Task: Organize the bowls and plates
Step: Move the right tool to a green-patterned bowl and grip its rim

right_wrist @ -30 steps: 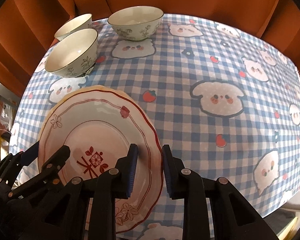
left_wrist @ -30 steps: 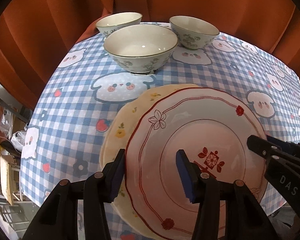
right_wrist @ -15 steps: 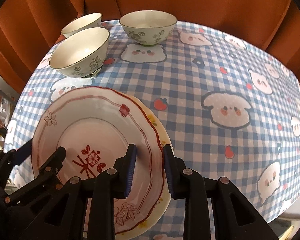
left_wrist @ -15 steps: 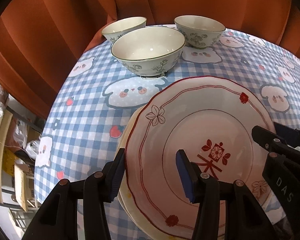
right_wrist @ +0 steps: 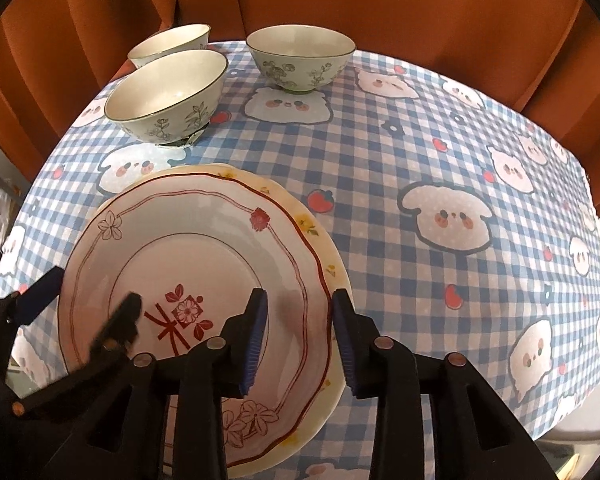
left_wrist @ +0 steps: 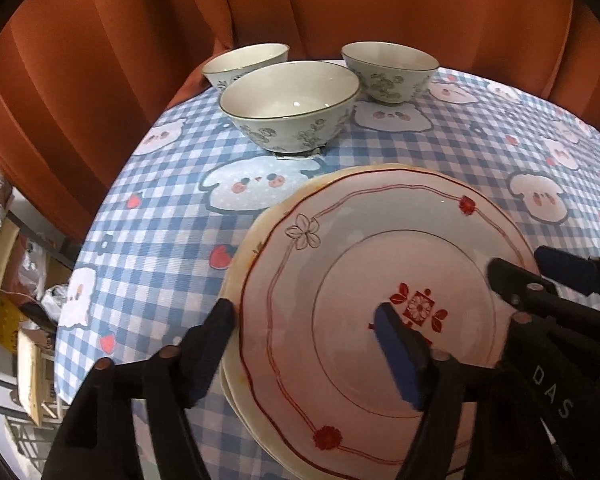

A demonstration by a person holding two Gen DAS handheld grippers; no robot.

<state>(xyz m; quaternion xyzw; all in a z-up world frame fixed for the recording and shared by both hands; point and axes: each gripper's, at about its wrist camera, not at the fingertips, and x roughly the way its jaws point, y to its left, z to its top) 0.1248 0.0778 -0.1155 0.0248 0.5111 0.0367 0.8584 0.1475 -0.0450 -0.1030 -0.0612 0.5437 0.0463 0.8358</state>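
Note:
A white plate with red trim (left_wrist: 380, 264) (right_wrist: 188, 256) lies on top of a cream plate with yellow flowers (left_wrist: 240, 256) (right_wrist: 320, 240) near the table's front left. My left gripper (left_wrist: 304, 340) straddles the red plate's left rim with its jaws apart. My right gripper (right_wrist: 300, 332) straddles the right rim of both plates, jaws apart. Three white bowls with green floral print stand at the back: a near one (left_wrist: 290, 104) (right_wrist: 168, 94), a far left one (left_wrist: 246, 62) (right_wrist: 170, 42) and a right one (left_wrist: 390, 70) (right_wrist: 300, 58).
A blue checked tablecloth with cartoon animals (right_wrist: 440, 184) covers the table. Orange curtains (left_wrist: 340, 4) hang close behind the bowls. The table's left edge (left_wrist: 84, 264) drops to clutter on the floor.
The red plate has come down from above the cream plate onto it. Both grippers' jaws have opened wider around the rims.

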